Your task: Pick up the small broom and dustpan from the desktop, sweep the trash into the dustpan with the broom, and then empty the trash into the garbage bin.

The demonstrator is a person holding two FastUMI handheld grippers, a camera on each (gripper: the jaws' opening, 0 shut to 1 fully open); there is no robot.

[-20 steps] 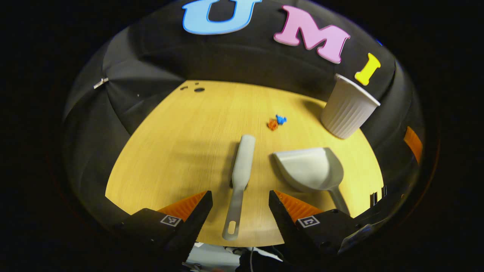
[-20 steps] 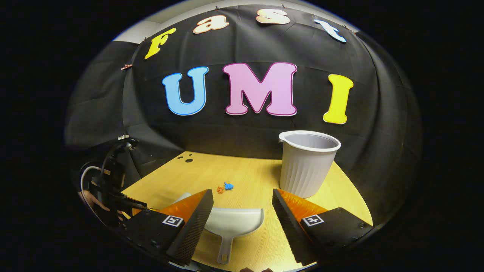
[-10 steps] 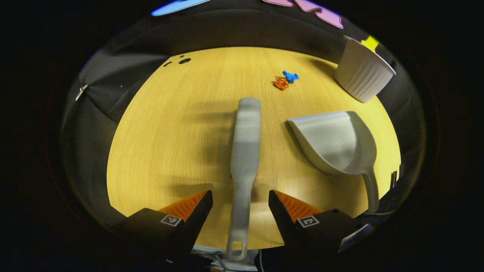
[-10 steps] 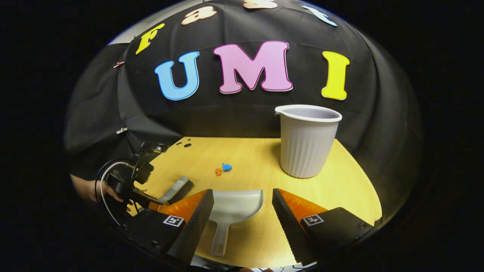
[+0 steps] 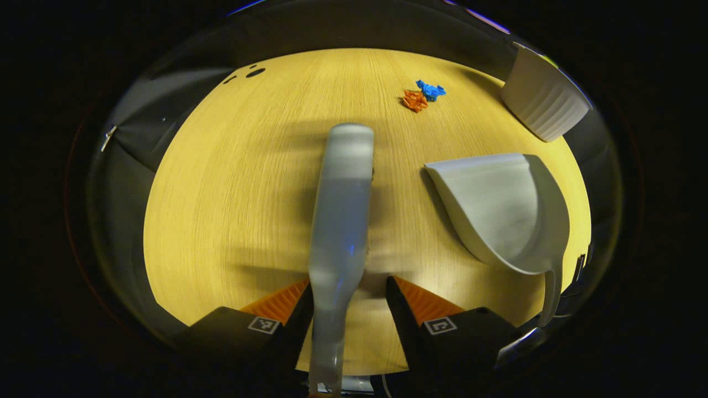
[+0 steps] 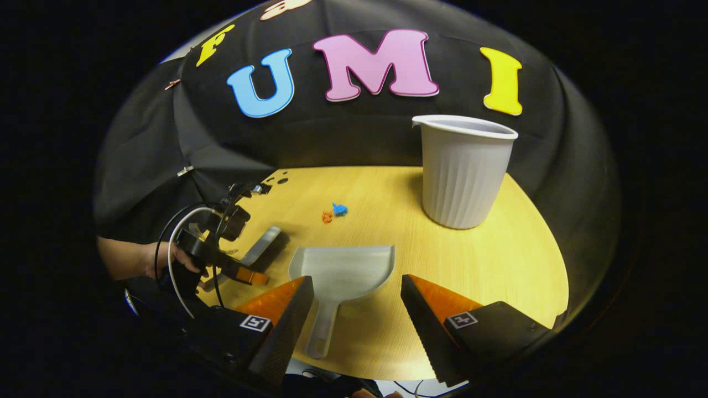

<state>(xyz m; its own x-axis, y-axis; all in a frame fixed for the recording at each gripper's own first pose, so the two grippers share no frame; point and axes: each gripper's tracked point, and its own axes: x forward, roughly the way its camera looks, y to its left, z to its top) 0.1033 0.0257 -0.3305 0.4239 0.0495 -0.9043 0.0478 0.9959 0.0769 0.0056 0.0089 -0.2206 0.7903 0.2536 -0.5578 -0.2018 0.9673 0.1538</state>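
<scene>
My left gripper sits open around the broom; closing crooked could spin it toward 2 o'clock into the dustpan. My right gripper is open, holding nothing.

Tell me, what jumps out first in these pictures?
The long grey broom lies on the yellow desktop, its handle between the open left gripper fingers. Right of it lies the dustpan. Beyond sit orange and blue trash bits, near the ribbed garbage bin.
</scene>
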